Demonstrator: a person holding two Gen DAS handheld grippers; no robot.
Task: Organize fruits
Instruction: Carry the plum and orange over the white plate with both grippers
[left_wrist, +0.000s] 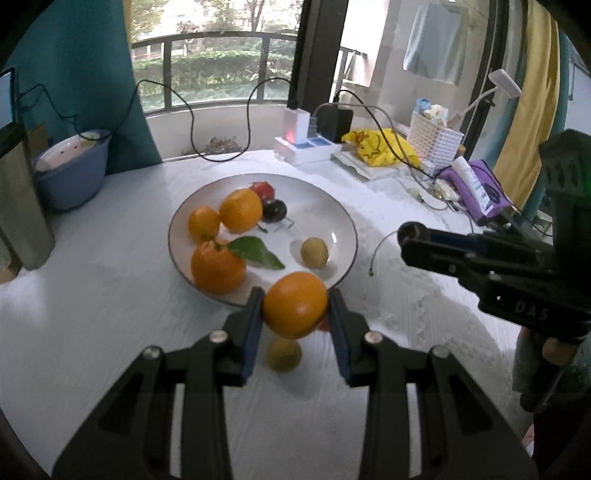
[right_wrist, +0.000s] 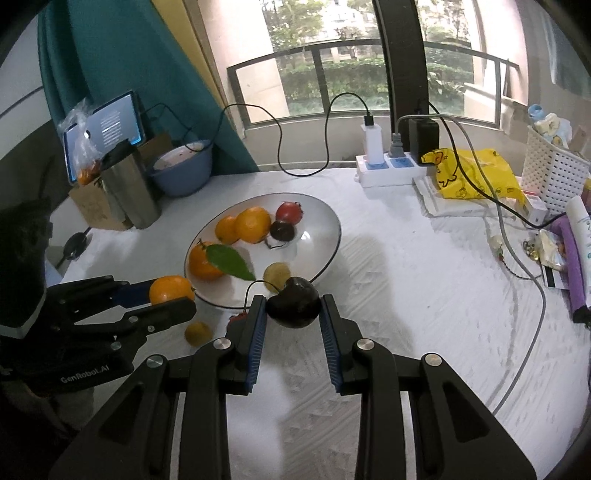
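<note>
Orange (left_wrist: 295, 305): clamped in left gripper (left_wrist: 295, 314), above plate's (left_wrist: 343, 221) near rim.
Dark plum (right_wrist: 293, 302): clamped in right gripper (right_wrist: 293, 314), beside plate.
Plate: mid-worktop (left_wrist: 110, 314), holding oranges.

**Where there is room, and what is in the way**

The white table (right_wrist: 406, 295) is bare to the right of the plate (right_wrist: 325, 258). The left and middle of the plate are full of oranges (left_wrist: 240, 210), but its right side is mostly free. A small yellow-green fruit (left_wrist: 283, 354) lies just in front of the plate. Cables (right_wrist: 517, 266), a white basket (right_wrist: 554, 177) and a yellow bag (right_wrist: 472, 173) crowd the far right. A metal cup (right_wrist: 129, 192) and a blue bowl (right_wrist: 181, 173) block the far left.
</note>
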